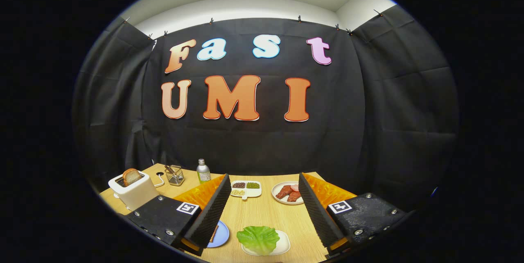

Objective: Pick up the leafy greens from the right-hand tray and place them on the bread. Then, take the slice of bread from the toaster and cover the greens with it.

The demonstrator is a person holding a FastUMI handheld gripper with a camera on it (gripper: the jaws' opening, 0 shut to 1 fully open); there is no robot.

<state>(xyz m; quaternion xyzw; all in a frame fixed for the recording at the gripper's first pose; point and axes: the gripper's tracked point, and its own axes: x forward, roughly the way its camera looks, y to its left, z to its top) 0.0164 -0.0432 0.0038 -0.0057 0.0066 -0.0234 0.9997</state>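
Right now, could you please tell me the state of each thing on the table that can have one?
tool: open, fingers spread, holding nothing.
leafy greens: lying on their white tray, between the fingers, untouched.
toaster: a slice of bread standing up out of its slot.
blue plate: partly hidden behind the left finger.
bottle: upright, capped.
round plate: holding red meat pieces.

My claw over the sandwich table

My gripper (pixel 262 209) is spread wide, holding nothing; leafy greens (pixel 258 238) on a white tray (pixel 284 246) lie between my fingers, toaster (pixel 133 191) far left.
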